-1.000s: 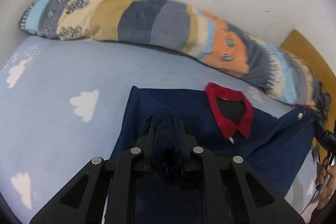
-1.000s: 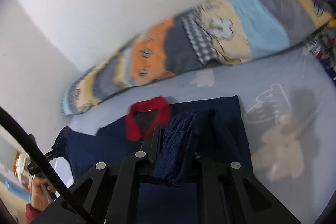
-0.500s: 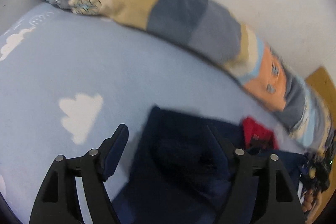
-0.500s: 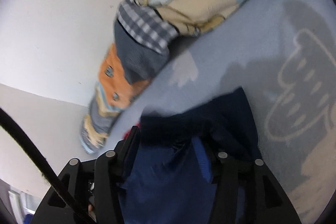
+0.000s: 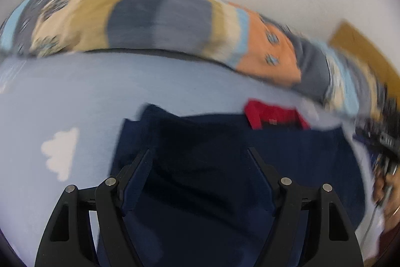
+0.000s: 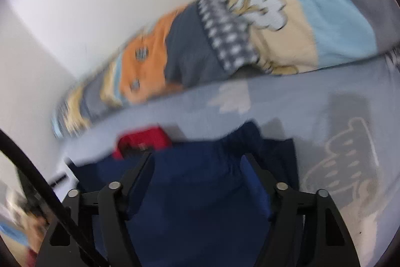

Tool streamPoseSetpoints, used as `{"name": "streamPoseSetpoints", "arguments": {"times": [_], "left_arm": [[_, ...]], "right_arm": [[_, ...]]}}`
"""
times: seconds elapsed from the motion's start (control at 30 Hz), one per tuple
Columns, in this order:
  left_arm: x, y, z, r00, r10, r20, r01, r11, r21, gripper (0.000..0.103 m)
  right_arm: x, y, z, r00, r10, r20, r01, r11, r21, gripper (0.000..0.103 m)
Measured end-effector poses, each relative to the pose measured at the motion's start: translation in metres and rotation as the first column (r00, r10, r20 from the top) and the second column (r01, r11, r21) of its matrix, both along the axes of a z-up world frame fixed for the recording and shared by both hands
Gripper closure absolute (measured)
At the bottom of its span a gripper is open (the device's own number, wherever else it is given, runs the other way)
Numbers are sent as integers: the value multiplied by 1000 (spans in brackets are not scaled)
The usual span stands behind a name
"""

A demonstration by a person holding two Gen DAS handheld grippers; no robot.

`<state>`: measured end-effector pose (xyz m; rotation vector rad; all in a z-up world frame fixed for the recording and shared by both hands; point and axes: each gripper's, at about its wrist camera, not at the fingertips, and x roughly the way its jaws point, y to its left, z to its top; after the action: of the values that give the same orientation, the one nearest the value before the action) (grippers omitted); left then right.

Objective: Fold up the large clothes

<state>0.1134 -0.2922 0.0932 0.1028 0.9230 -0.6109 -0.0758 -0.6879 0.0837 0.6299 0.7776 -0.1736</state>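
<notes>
1. So, your left tongs point(image 5: 200, 154) stand spread above the left part of the navy garment point(image 5: 200, 192); their jaws have just been opening, and no cloth is pinched between them.
2. The garment lies on the bed point(image 5: 75, 91), towards the wall edge where the patchwork bolster point(image 5: 160, 21) runs. A folded-over layer now covers most of its body, and only the red collar point(image 5: 272, 113) shows beyond the fold line.
3. Your right tongs point(image 6: 200, 159) are likewise spread over the garment's right part; their jaws have also just been opening, and the cloth lies loose beneath them, not gripped.
4. Judging from this, one lengthwise fold is laid and released. What looks left: the bunched upper right corner point(image 6: 252, 134) wants smoothing, and at least one further fold is needed to make it compact.
</notes>
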Motion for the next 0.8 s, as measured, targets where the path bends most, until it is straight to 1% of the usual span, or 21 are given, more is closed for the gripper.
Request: {"name": "streamPoseSetpoints", "arguments": {"times": [0.03, 0.07, 0.1, 0.13, 0.17, 0.2, 0.23, 0.27, 0.3, 0.33, 0.37, 0.43, 0.47, 0.5, 0.53, 0.6, 0.63, 0.67, 0.7, 0.73, 0.8], "left_arm": [[4, -9, -9, 1000, -7, 3, 7, 999, 50, 28], [10, -14, -15, 1000, 7, 9, -7, 997, 80, 28], [17, -16, -19, 1000, 24, 10, -25, 995, 97, 28], [31, -18, -25, 998, 63, 1, -62, 992, 110, 28], [43, -19, -31, 996, 86, -18, -84, 991, 106, 28], [57, -20, -38, 993, 111, -49, -106, 989, 102, 28], [64, -23, -45, 989, 129, -67, -121, 987, 109, 28], [71, -26, -50, 987, 145, -61, -136, 981, 138, 28], [75, -30, -54, 985, 171, -26, -163, 968, 190, 28], [79, -32, -60, 978, 209, 2, -203, 946, 252, 27], [81, -30, -64, 976, 216, -24, -203, 947, 248, 27], [74, -19, -58, 977, 203, -60, -191, 967, 166, 27], [67, -13, -52, 978, 199, -65, -188, 971, 146, 27], [58, -6, -43, 981, 187, -54, -181, 977, 110, 27], [44, 2, -33, 986, 164, -36, -160, 982, 96, 26], [20, 12, -23, 991, 125, -53, -118, 986, 114, 26], [5, 17, -19, 995, 79, -65, -72, 992, 99, 26], [-15, 21, -17, 997, 26, -67, -19, 994, 108, 25], [-24, 23, -18, 998, 10, -66, -1, 992, 126, 24], [-36, 25, -26, 997, -11, -70, 23, 986, 165, 22], [-42, 26, -47, 995, -17, -95, 39, 972, 234, 22]], "right_arm": [[3, 5, -8, 1000, 26, -15, -26, 1000, 0, 43], [12, 9, -20, 998, 55, -36, -54, 998, 19, 49], [15, 9, -27, 996, 62, -56, -61, 998, 20, 52], [20, 9, -33, 995, 63, -75, -62, 998, 13, 54], [25, 6, -41, 993, 48, -103, -49, 999, -16, 57], [30, 2, -48, 992, 32, -124, -35, 999, -21, 61], [34, -4, -58, 990, 20, -141, -21, 1000, -4, 64], [36, -9, -65, 988, 7, -155, -7, 1000, -1, 77], [37, -13, -69, 985, -9, -171, 7, 1000, -11, 90], [38, -17, -72, 983, -20, -183, 18, 1000, -15, 92], [37, -21, -72, 985, -28, -171, 28, 1000, -4, 92], [31, -21, -66, 987, -33, -156, 32, 999, -7, 90], [25, -16, -57, 989, -31, -142, 24, 999, -47, 88], [18, -8, -46, 992, -16, -126, 5, 996, -88, 85], [9, 4, -34, 994, 17, -105, -30, 992, -120, 83], [-8, 25, -21, 993, 67, -97, -83, 983, -166, 70], [-17, 35, -19, 990, 89, -106, -107, 978, -180, 68], [-32, 49, -18, 984, 132, -119, -153, 971, -182, 67], [-36, 55, -20, 980, 150, -132, -172, 968, -182, 67], [-42, 62, -26, 973, 159, -165, -189, 964, -185, 66], [-51, 64, -48, 957, 162, -239, -204, 966, -162, 66]]}}
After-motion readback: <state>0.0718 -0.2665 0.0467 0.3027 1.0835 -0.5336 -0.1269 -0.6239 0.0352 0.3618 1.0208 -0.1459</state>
